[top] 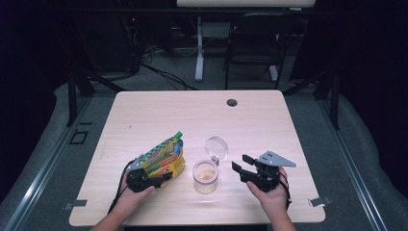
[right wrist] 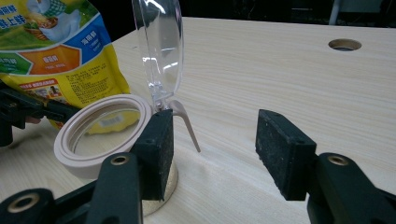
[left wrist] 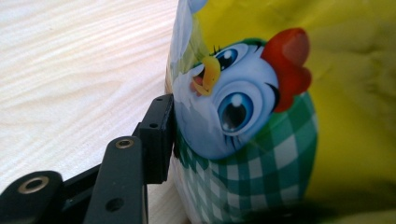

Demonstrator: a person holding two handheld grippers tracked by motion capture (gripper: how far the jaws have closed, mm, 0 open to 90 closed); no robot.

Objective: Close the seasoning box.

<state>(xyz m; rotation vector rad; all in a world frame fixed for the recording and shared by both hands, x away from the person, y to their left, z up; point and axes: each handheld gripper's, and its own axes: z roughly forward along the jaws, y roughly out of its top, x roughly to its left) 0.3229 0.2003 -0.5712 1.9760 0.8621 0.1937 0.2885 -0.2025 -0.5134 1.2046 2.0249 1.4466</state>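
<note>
I saw the yellow snack pouch (top: 163,159), printed with a cartoon chicken and green-white checks, held tilted at the table's near left, its green top corner pointing away from me. Just right of it stood the clear jar (top: 206,177) upright, its beige rim open, hinged transparent lid (top: 216,146) raised, pale contents at the bottom.

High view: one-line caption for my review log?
Left tongs grip a yellow pouch beside an open jar; right tongs wait open.

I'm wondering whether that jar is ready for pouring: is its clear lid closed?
No, the clear lid stands flipped up on its hinge above the jar, leaving the jar's mouth open.
</note>
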